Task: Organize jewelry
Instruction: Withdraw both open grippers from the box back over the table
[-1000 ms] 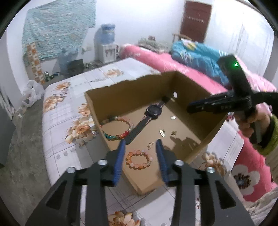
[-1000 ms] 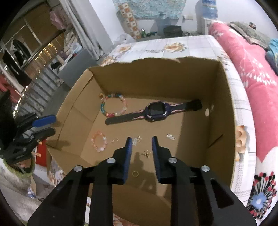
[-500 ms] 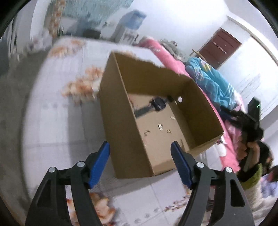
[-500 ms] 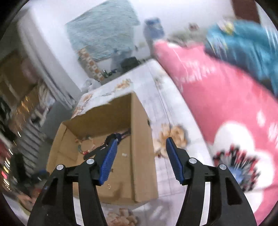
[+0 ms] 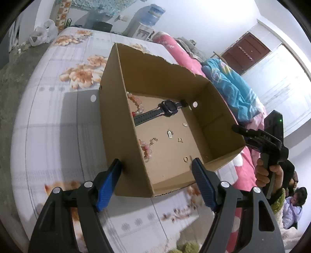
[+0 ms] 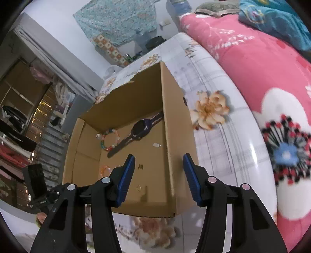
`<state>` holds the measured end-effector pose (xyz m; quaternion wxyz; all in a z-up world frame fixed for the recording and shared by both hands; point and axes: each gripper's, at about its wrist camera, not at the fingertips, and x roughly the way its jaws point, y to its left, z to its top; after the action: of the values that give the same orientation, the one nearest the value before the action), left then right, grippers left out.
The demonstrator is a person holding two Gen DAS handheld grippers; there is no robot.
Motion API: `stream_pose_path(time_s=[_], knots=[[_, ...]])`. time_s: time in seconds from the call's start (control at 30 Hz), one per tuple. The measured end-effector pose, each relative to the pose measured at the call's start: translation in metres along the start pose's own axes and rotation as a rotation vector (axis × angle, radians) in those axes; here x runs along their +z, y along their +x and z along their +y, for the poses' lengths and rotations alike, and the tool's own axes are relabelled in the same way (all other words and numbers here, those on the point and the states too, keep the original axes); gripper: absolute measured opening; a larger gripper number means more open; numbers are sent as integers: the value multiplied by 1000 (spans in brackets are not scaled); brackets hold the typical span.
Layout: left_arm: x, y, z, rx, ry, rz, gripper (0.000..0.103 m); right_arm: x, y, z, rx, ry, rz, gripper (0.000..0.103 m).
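Note:
An open cardboard box (image 5: 124, 136) holds a dark watch (image 5: 167, 111), a multicolour bead bracelet (image 6: 109, 140), a pink bead bracelet (image 5: 146, 149), a gold ring (image 5: 186, 159) and small charms (image 5: 170, 134). My left gripper (image 5: 157, 181) is open, its blue pads straddling the box's near corner. My right gripper (image 6: 159, 175) straddles the box's right wall (image 6: 175, 155), one pad inside and one outside. Its jaws are closing, with a gap still showing at the wall. In the left wrist view the right gripper (image 5: 243, 132) hovers by the box's far right rim.
The box stands on a table with a floral cloth (image 5: 58, 126). Pink bedding (image 6: 252, 68) lies along the table's right side. A hand (image 5: 266, 171) holds the right gripper, and a person (image 5: 293, 202) sits low at the right. A water dispenser (image 5: 149, 17) stands behind.
Both grippers left their spots above the box's inside and opened wider. The left sank and rolled to the near corner; the right swung across to the right wall.

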<state>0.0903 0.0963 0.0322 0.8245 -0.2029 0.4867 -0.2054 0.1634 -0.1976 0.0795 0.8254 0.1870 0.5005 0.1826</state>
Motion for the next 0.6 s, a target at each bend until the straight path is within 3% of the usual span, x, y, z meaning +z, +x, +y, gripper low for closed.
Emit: stream_pose_path(time_s=[0.2, 0.47, 0.53, 0.6], knots=[[-34, -11, -14, 2, 9, 0, 72, -29, -20, -7, -2, 11, -19, 52], [-54, -16, -21, 13, 19, -39, 74, -50, -27, -6, -18, -2, -75, 55], [-56, -20, -24, 39, 31, -63, 74, -55, -30, -4, -28, -5, -100, 57], [-60, -29, -31, 98, 60, -113, 75, -65, -42, -1, -61, -7, -151, 67]])
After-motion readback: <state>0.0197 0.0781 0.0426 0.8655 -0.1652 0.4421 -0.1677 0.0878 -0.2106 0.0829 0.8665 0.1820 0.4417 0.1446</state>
